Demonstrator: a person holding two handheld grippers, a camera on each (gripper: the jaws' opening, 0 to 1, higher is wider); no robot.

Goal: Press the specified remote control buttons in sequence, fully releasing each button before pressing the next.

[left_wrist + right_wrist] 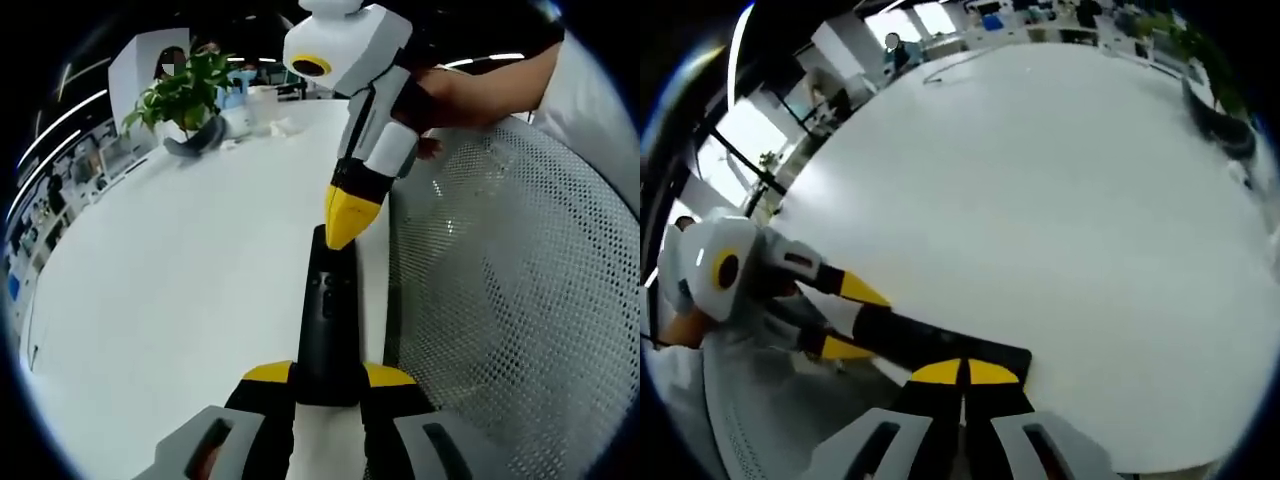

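Clamping remote control (328, 325) in left hand-held gripper (328, 378) | closed right hand-held gripper (347, 222) tip touching its far end

The left hand-held gripper (328, 376) is clamping its yellow-tipped jaws on both sides of the remote (328, 320). The right hand-held gripper (347, 215), jaws pressed together, is pointing its tip down onto the remote's far end, a hand (445, 95) gripping its body.
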